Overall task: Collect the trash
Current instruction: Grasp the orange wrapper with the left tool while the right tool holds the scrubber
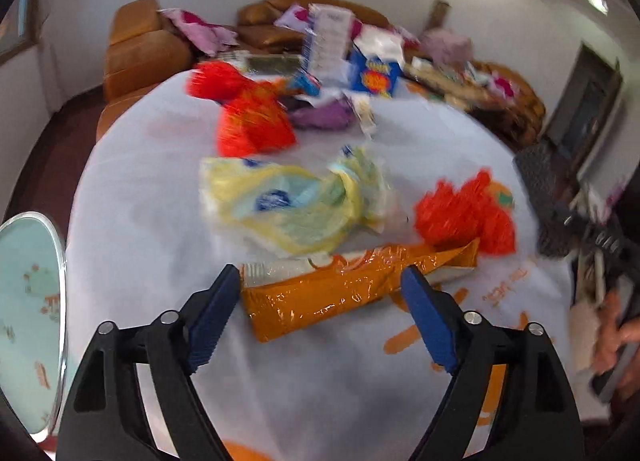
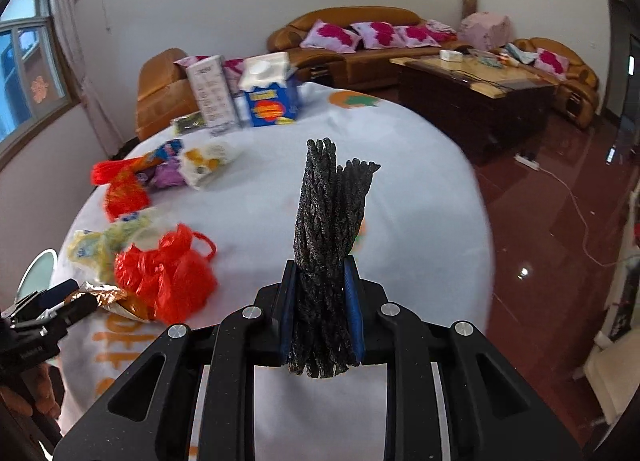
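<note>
My left gripper (image 1: 322, 279) is open, its blue pads on either side of an orange foil wrapper (image 1: 340, 293) lying on the white tablecloth (image 1: 152, 245). Beyond it lie a yellow plastic bag (image 1: 296, 205) and crumpled red bags (image 1: 464, 211), (image 1: 252, 117). My right gripper (image 2: 322, 281) is shut on a folded black mesh bag (image 2: 332, 213) and holds it upright above the table. In the right wrist view the red bag (image 2: 168, 273), yellow bag (image 2: 104, 241) and the left gripper (image 2: 68, 307) are at lower left.
A blue carton (image 2: 272, 93) and a white box (image 2: 210, 91) stand at the table's far edge, with small wrappers (image 2: 188, 165) nearby. A round stool (image 1: 28, 321) is left of the table. Brown sofas (image 2: 360, 41) and a coffee table (image 2: 472, 89) stand behind.
</note>
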{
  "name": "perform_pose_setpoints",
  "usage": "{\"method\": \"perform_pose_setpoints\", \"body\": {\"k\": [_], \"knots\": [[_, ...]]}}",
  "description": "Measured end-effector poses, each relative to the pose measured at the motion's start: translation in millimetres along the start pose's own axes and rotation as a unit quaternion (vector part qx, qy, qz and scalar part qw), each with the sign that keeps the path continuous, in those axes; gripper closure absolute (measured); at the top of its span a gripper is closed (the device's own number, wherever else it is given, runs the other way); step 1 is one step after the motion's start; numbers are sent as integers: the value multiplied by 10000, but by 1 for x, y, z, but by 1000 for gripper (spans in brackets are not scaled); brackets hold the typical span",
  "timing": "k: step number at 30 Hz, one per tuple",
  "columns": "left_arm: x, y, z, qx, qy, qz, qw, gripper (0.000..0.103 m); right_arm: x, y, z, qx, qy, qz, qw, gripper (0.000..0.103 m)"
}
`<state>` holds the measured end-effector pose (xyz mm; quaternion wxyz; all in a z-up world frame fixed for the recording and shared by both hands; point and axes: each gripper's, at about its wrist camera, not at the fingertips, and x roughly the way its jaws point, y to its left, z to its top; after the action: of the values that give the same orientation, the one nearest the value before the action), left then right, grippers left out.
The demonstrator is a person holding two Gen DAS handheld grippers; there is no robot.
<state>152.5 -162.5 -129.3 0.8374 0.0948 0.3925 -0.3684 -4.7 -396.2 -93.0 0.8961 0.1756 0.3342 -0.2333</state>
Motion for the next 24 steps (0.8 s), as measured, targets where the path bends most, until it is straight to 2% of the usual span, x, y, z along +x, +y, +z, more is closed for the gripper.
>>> {"method": "perform_pose_setpoints", "body": {"k": [2, 3, 4, 5, 9, 12, 17, 24], "knots": [[6, -6, 0, 153, 30, 182, 9997, 26, 0, -9, 0, 86, 8, -91, 9999, 79], [8, -7, 1, 176, 50, 208, 9996, 40, -1, -12, -1, 132, 5, -120, 9998, 79], [7, -8, 2, 198, 53, 224, 9995, 47, 0, -16, -1, 176, 4, -147, 9997, 79], [7, -9, 2, 238, 64, 267, 9993, 61, 0, -17, -1, 202, 5, -155, 9997, 79], [2, -7, -3, 300, 66, 297, 9991, 75, 3, -15, -2, 184, 7, -87, 9998, 79], [-6, -2, -7, 65, -10, 241, 9997, 80, 4, -12, -3, 167, 15, -38, 9999, 79], [-30, -3, -12, 48, -200, 223, 9995, 84, 1, -13, -2, 167, -38, -64, 9998, 79], [-71, 10, -11, -215, -578, 242, 9978, 87, -3, -2, -1, 46, -96, 9, 9999, 79]]}}
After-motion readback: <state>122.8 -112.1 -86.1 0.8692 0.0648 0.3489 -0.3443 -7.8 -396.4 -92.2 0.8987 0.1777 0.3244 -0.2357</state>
